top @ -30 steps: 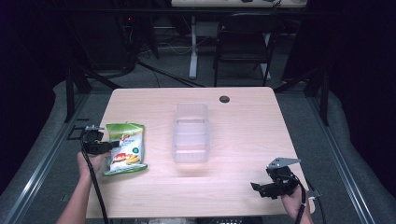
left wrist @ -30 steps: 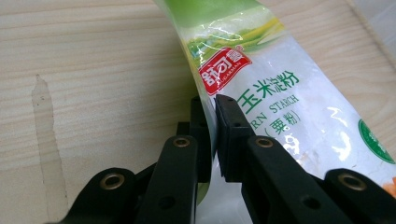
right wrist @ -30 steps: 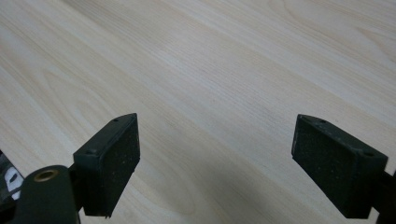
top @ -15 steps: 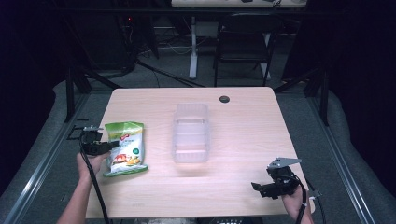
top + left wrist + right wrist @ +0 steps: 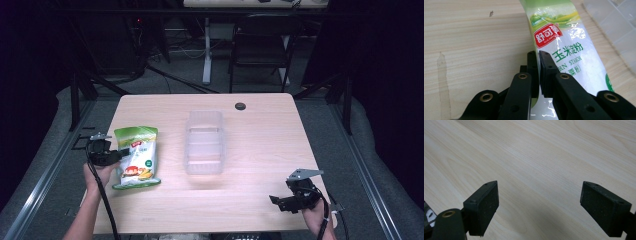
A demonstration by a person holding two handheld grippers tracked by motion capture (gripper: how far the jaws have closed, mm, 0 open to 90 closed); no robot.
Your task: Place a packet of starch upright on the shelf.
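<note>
Left hand-held gripper (image 5: 538, 56) is pinching the edge of the corn starch bag (image 5: 136, 156), which lies flat at the desk's (image 5: 260, 130) left side, long axis running near to far, beside the clear container (image 5: 204, 142). Right hand-held gripper (image 5: 539, 207) hangs spread wide over bare wood.

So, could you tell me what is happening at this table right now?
A person holds a claw in each hand. The left claw is shut on the edge of a green and white plastic bag of corn starch lying on the light wooden table. The right claw hangs open above bare wood. A clear plastic container sits mid-table.
</note>
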